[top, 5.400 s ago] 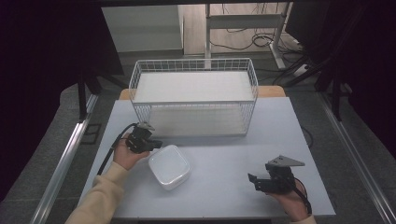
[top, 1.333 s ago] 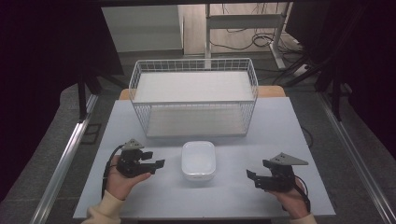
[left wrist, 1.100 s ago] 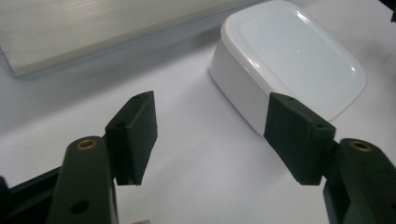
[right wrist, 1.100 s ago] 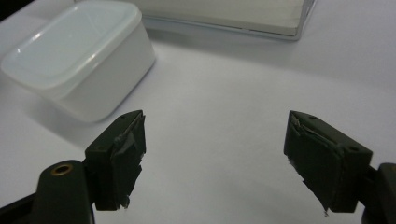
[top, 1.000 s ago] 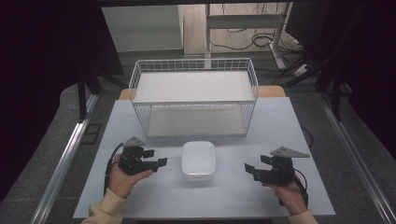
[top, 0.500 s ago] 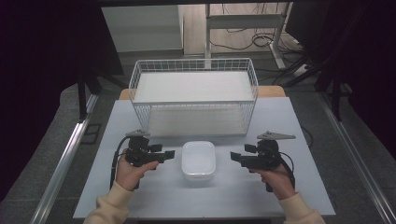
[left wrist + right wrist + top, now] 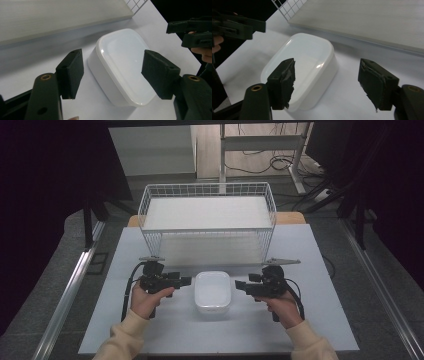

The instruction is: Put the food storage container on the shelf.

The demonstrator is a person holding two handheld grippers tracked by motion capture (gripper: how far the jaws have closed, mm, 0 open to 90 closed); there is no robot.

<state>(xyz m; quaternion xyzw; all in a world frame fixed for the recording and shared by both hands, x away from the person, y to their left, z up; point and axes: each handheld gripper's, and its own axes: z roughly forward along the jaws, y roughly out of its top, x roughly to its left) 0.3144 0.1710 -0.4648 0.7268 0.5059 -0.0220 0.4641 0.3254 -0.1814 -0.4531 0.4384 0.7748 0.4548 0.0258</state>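
Flanking the box (image 7: 213, 291) from left and right, both grippers point inward at it. The white box sits mid-table (image 7: 320, 320), near side of the wire basket (image 7: 207, 222). The left gripper (image 7: 186, 281) stands just beside its left wall, jaws released and lately narrowing, nothing pressed. The right gripper (image 7: 239, 285) stands just off the right wall, jaws likewise apart and lately narrowing, clear of the box.

white box (image 7: 212, 291) between left hand-held gripper (image 7: 184, 280) and right hand-held gripper (image 7: 241, 285)
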